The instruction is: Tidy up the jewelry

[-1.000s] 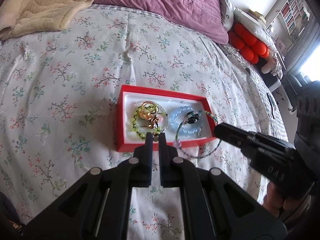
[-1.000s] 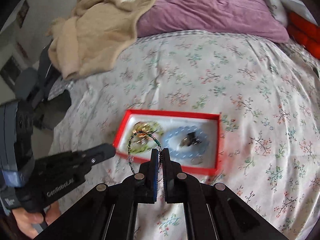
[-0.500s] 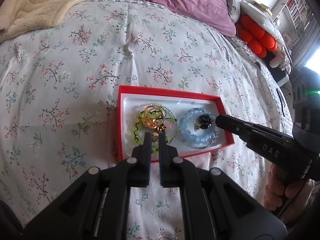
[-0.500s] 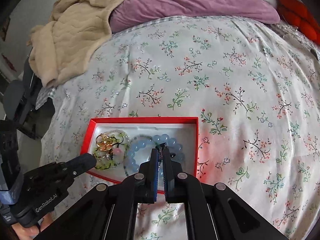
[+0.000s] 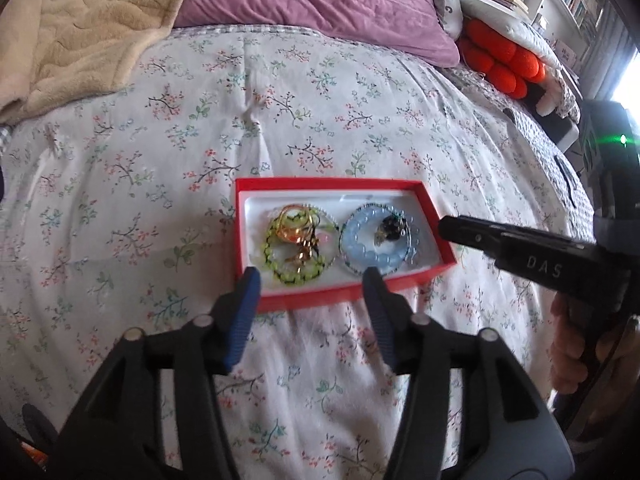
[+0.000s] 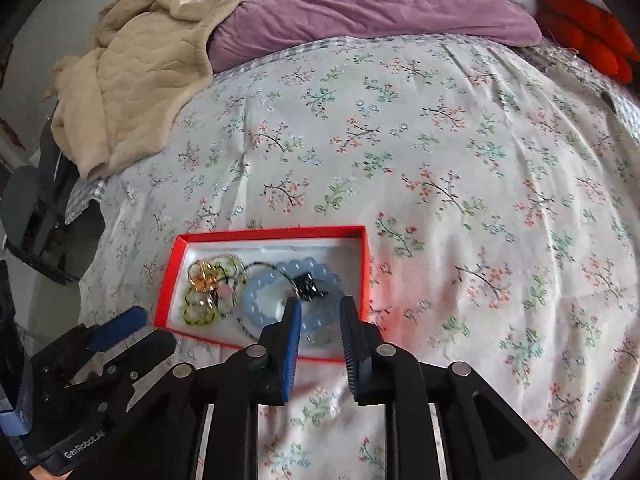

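A red jewelry box (image 5: 432, 212) (image 6: 366, 264) with a white lining lies on the floral bedspread. Inside lie a yellow-green bead bracelet (image 5: 296, 276) (image 6: 198, 314) with gold rings (image 5: 294, 226) on it, a pale blue bead bracelet (image 5: 370, 254) (image 6: 260, 296) with a dark clasp piece (image 5: 392, 228) (image 6: 306, 282), and a thin green bead strand (image 6: 264, 267). My left gripper (image 5: 312, 280) is open and empty at the box's near edge. My right gripper (image 6: 320, 308) is open and empty just above the blue bracelet; it also shows in the left wrist view (image 5: 444, 226).
A beige blanket (image 6: 136, 72) and a purple pillow (image 6: 360, 4) lie at the head of the bed. Orange cushions (image 5: 500, 60) sit at the far right. The left gripper's body (image 6: 100, 360) shows beside the box. The bed's edge drops off at left (image 6: 60, 240).
Both grippers went from shut to open. The thin bead strand that hung from my right gripper a second ago now lies in the box. Both grippers pulled back slightly.
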Motion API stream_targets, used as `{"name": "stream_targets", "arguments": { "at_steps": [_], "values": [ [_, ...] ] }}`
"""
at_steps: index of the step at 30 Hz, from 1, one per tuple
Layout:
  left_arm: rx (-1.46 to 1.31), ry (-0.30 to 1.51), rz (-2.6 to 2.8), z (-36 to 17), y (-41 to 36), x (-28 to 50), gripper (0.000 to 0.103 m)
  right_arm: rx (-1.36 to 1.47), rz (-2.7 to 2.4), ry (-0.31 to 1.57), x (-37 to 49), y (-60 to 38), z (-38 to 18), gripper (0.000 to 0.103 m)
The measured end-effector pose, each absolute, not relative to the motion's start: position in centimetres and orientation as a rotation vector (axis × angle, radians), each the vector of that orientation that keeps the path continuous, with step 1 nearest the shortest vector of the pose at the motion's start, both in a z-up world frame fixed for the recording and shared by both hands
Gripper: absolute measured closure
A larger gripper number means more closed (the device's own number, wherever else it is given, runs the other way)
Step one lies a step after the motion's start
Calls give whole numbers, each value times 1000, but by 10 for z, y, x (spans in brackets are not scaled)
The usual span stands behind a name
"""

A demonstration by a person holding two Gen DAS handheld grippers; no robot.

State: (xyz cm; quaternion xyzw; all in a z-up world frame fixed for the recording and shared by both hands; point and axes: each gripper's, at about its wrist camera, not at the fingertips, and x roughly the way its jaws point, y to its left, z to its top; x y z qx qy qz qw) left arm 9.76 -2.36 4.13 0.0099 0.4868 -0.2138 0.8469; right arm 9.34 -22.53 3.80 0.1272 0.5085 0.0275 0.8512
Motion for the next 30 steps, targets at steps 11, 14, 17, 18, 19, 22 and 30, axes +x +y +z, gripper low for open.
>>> {"name": "stream_targets", "arguments": {
  "at_steps": [11, 14, 17, 18, 19, 22, 30],
  "values": [
    [80, 1041, -379, 35, -15, 60, 23, 198, 26, 1067, 49, -218, 44, 31],
    [91, 1049, -359, 34, -13, 52, 19, 167, 34, 1086, 37, -211, 41, 19],
    [101, 1051, -333, 33, -11, 46, 11, 151, 34, 1102, 29, -205, 38, 12],
    [102, 1050, -324, 33, -10, 45, 6, 146, 32, 1108, 26, -203, 36, 9],
    [107, 1049, -306, 32, -9, 44, 4, 144, 23, 1107, 23, -203, 35, 7],
    [110, 1055, -268, 29, -5, 42, 0, 135, 2, 1090, 18, -205, 35, 0],
    [91, 1083, -197, 16, 0, 41, 0, 80, -36, 1122, 17, -201, 26, 0]
  ]
}}
